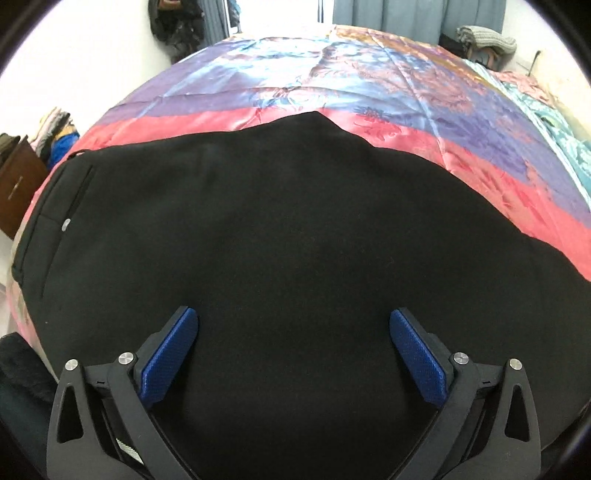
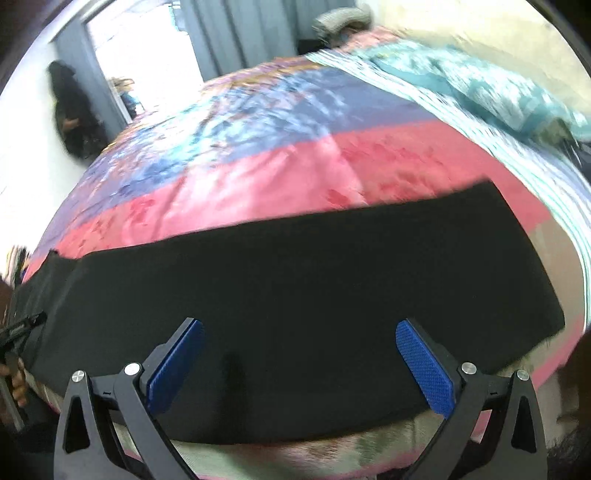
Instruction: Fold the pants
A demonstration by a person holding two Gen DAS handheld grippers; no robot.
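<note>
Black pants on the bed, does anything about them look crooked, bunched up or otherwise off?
Nothing stands out. The black pants lie flat and smooth on the satin bedspread, waistband at the left edge, leg end cut straight. Both the left gripper and right gripper are open and empty.

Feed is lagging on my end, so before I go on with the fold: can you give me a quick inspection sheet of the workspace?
Surface: bed under a shiny pink, purple and blue patterned bedspread.
Job's things: black fabric pants laid flat, waistband with silver button at left.
Clutter: teal patterned blanket at the far right of the bed.
Grippers: left tongs and right tongs open above the pants, nothing between the blue pads.
Cables: nothing seen.
Surroundings: grey curtains, brown wooden cabinet.
</note>
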